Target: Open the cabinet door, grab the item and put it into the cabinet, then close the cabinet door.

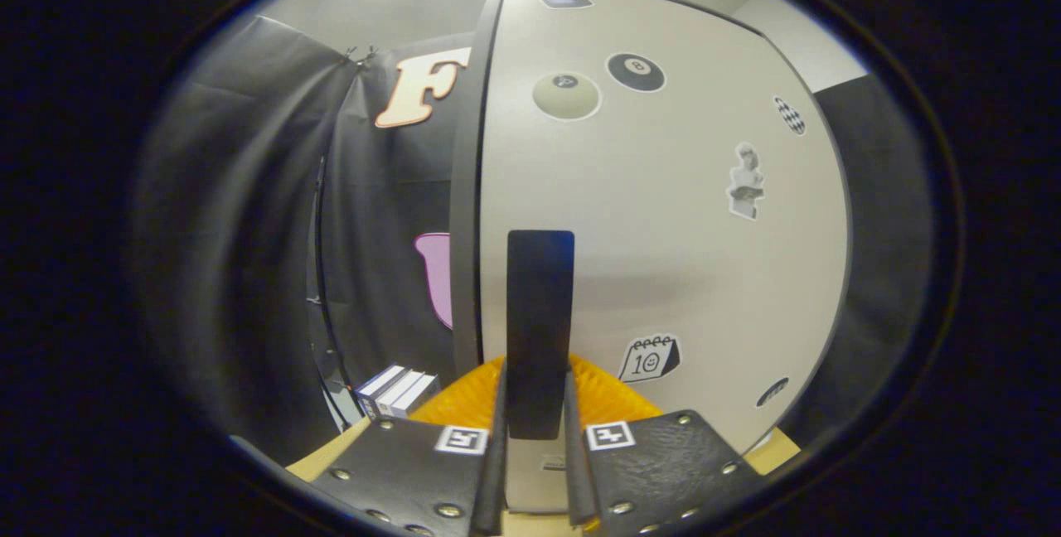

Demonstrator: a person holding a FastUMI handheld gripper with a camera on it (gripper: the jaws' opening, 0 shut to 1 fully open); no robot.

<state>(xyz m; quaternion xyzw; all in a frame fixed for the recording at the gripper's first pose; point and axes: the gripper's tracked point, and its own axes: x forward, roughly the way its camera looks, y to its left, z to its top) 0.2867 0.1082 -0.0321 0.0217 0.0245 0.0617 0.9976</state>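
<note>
Your gripper (537,437) is the nearest thing, and its two fingers are pressed on the dark upright handle (540,330) of the cabinet door, one finger on each side of it, so the handle is pinched between them. Left of the fingers, on the wooden table (319,458), you see a small stack of boxes (396,392) that lies near the cloth wall; it is well apart from your gripper. From here I cannot tell if these boxes are the item for the cabinet.

Straight ahead of the fingers stands the pale cabinet door (663,230), and it looks shut against the dark frame at its left edge. On the door there are stickers: two billiard balls (566,95) near the top, a small statue figure (746,181) more to the right, and a calendar sticker (651,357) low down, just right of the handle.
</note>
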